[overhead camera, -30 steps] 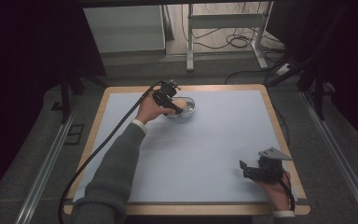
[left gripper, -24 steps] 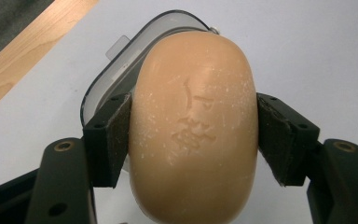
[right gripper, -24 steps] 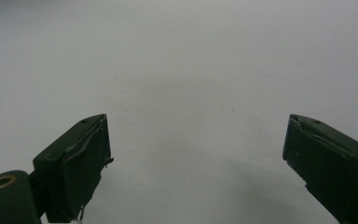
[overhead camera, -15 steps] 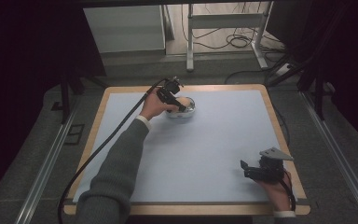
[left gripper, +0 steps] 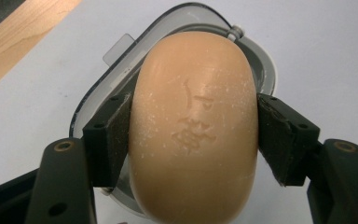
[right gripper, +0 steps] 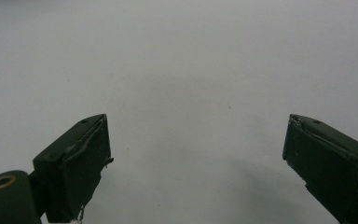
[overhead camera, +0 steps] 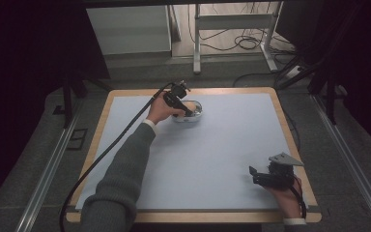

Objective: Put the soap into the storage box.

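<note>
Left gripper (left gripper: 193,135) clamps soap (left gripper: 193,126) crosswise (seemingly lengthwise above dish (left gripper: 261,70)).

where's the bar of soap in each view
high view: the bar of soap is at the table's far left-centre, in the left hand-held gripper.
left gripper view: centre frame, clamped between both pads.
right gripper view: not in it.
shared landmark: the clear soap dish beneath it.
</note>
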